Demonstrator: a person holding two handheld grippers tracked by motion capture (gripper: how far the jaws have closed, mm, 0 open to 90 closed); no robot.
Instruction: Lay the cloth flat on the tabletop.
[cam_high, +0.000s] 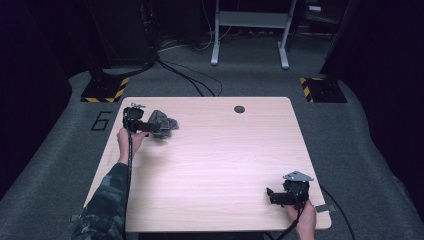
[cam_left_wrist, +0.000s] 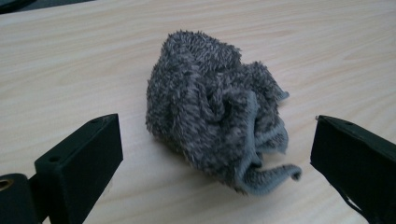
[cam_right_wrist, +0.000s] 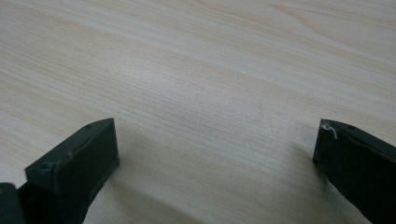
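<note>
- A crumpled grey towel (cam_high: 164, 122) lay on the wooden table (cam_high: 215, 165), out toward ten o'clock from the table's middle, near the far left corner.
- In the left gripper view the towel (cam_left_wrist: 219, 121) sat bunched in a fuzzy heap between the two black jaws, a loose hemmed edge curling out at about five o'clock.
- The left gripper (cam_high: 152, 127) was released: its jaws stood wide apart on either side of the towel, and neither visibly touched it.
- The left hand (cam_high: 129, 140) held that gripper from the six o'clock side.
- The right gripper (cam_high: 270, 196) sat toward four o'clock on the table, well apart from the towel, held by the right hand (cam_high: 302, 217).
- The right gripper's jaws were also spread, with bare table (cam_right_wrist: 210, 93) between them.
</note>
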